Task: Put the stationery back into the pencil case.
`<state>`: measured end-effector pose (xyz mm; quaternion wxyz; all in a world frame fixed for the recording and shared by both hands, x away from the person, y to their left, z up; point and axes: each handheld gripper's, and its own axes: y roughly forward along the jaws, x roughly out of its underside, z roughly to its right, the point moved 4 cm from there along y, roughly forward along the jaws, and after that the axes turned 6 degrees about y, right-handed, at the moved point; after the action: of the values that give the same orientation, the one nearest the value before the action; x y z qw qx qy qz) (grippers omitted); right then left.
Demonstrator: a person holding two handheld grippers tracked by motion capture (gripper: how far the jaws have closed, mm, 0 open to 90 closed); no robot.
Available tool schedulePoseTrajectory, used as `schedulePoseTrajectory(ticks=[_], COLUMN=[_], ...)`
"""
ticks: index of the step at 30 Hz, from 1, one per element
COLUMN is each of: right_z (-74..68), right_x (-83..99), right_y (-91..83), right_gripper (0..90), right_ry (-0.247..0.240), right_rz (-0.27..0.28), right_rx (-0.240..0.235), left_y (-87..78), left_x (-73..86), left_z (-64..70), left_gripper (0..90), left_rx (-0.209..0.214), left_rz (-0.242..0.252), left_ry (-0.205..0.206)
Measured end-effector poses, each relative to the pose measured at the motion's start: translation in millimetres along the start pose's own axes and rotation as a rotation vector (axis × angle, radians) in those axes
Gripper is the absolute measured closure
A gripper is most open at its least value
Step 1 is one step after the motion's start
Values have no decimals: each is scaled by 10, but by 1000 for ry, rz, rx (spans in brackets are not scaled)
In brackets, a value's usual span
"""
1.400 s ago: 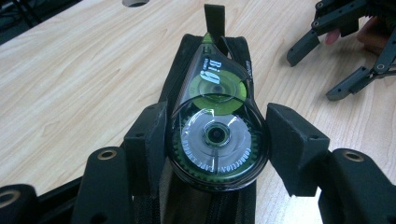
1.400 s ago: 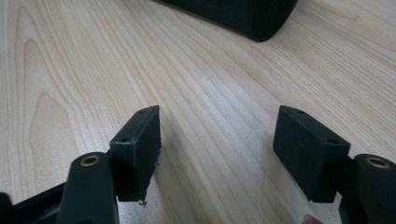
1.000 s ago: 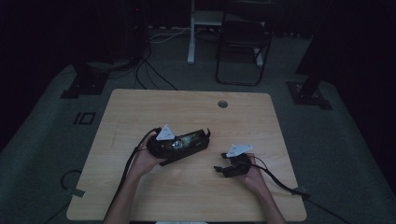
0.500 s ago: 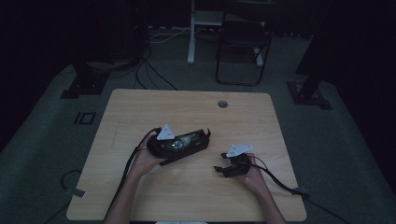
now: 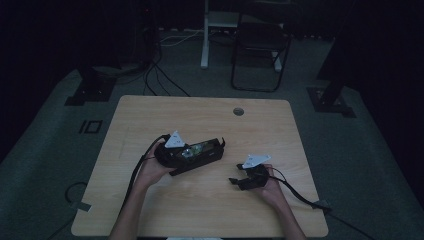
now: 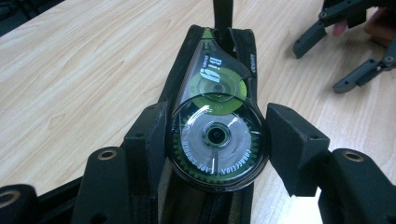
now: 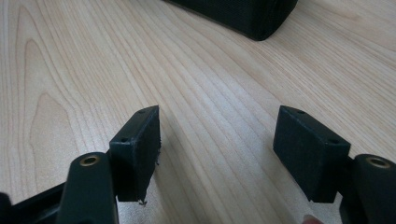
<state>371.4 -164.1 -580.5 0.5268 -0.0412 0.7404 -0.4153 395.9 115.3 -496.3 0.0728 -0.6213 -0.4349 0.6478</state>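
Observation:
A clear correction tape dispenser (image 6: 217, 135) with green and grey reels lies in the mouth of an open black pencil pouch (image 6: 245, 42) on the wooden table (image 5: 200, 115). My left gripper (image 6: 217, 142) has a pad against each side of the dispenser's round body. From above, the left gripper (image 5: 187, 150) sits over the pouch (image 5: 212, 155) at mid table. To its right, my right gripper (image 5: 239, 181) rests low over bare wood, jaws wide apart and holding nothing. Its own view (image 7: 217, 149) has the pouch's end (image 7: 243, 11) ahead. The right gripper's fingers (image 6: 348, 51) also reach into the left gripper view.
A round cable hole (image 5: 238, 111) is near the table's far edge. Cables (image 5: 300, 195) trail off the front from both grippers. On the dark floor beyond stand a folding chair (image 5: 260, 50), a white post (image 5: 205, 35) and loose wires.

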Motion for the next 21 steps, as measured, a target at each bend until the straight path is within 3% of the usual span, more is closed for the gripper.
schedulePoseTrajectory(ticks=[5, 6, 13, 21], right_z=[0, 0, 1, -1], right_x=[0, 0, 0, 0], right_y=[0, 1, 1, 0], right_gripper=[317, 317, 317, 316], right_ry=[0, -1, -1, -1], right_rz=[0, 0, 1, 0], right_rx=[0, 1, 0, 1], left_y=[-7, 3, 35, 121], left_x=[-55, -100, -94, -39], left_z=[-15, -48, -106, -71], left_gripper=[418, 418, 418, 415], left_rx=[-20, -37, -42, -42], left_rz=[-18, -33, -44, -55], left_ry=[30, 52, 50, 70])
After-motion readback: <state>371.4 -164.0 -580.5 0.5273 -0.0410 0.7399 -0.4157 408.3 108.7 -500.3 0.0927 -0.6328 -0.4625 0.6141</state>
